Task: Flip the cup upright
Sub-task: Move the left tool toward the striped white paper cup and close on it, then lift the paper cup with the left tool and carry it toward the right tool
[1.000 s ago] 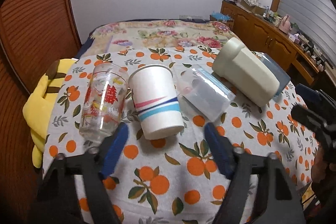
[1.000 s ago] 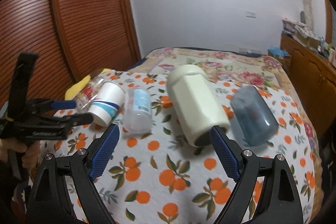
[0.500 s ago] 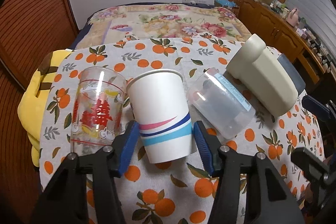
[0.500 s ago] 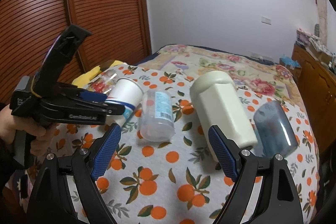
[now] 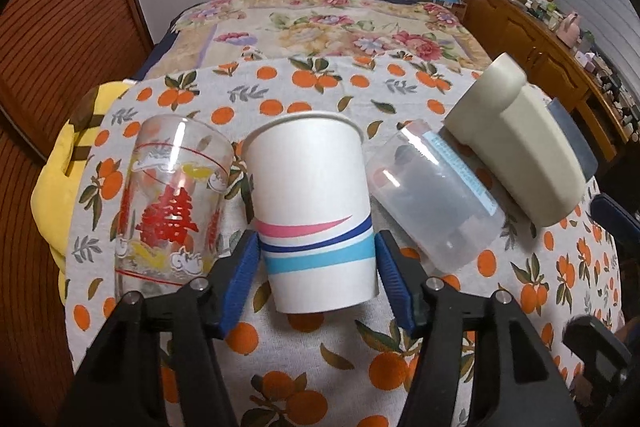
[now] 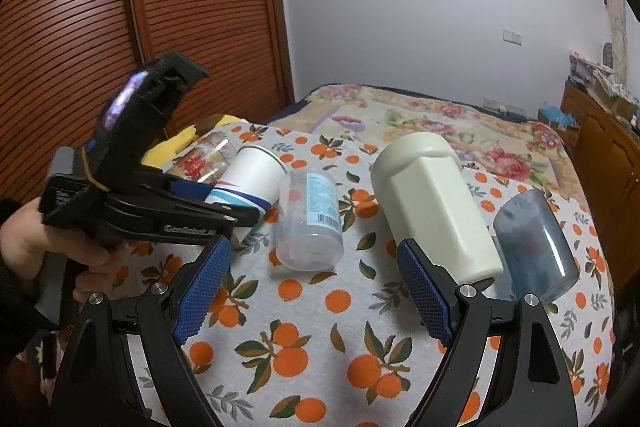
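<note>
A: How do the fingers of the left gripper [image 5: 316, 259] stand?

B: Its blue pads [image 5: 240, 275] sit narrow on either flank of the paper cup [image 5: 314, 215], touching it or very nearly so; whether they press cannot be told. The cup lies on its side on the orange-print cloth [image 5: 312, 359], base toward the gripper, rim pointing far.

A: And the right gripper [image 6: 316, 291]?

B: Spread wide and holding nothing, it hovers above the near part of the cloth, well apart from the cup.

A: What lies around the cup?

B: Just left of it lies a glass tumbler [image 5: 172, 203] with red characters, also on its side. To the right a clear plastic jar [image 5: 436, 195] lies tipped over, then a cream container [image 5: 520, 151], and farthest right a blue-grey tumbler [image 6: 536, 243]. Far beyond the cloth spreads a floral bedspread [image 5: 320, 27].
</note>
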Demonstrator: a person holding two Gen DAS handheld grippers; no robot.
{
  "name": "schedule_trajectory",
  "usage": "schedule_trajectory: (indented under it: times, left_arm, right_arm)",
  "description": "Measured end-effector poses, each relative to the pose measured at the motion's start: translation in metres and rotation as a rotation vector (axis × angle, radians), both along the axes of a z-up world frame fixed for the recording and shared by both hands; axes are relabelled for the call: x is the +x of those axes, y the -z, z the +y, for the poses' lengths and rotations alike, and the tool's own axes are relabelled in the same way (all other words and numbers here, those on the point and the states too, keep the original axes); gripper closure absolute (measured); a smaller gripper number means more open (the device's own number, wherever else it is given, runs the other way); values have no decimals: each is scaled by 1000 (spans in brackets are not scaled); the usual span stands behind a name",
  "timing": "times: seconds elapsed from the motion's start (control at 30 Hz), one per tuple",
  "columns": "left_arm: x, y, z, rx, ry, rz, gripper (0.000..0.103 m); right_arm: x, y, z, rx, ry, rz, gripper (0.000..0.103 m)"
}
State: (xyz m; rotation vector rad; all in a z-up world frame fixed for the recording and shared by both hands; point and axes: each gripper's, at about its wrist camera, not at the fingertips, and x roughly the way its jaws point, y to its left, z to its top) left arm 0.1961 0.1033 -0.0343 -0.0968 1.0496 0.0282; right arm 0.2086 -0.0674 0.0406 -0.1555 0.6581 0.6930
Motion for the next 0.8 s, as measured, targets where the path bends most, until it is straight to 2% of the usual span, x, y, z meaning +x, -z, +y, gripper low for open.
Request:
schedule_trajectory:
  times: [0.17,0.43,0.6,0.8]
  left_arm:
    - [3,6,-2,8,-2,4,45]
    - [-14,-9,-5,22,14,-72,50]
    - [-42,-28,-12,4,29,-141,49]
    - [-74,-37,-32,-40,73,-177,49]
  right_arm:
    - [-3,-1,0,2,-5,-6,16]
    - [-5,2,0,-7,-1,-12,16]
    - [-7,4,-13,6,15,3,16]
    - [-20,3,-32,7,43,-5,16]
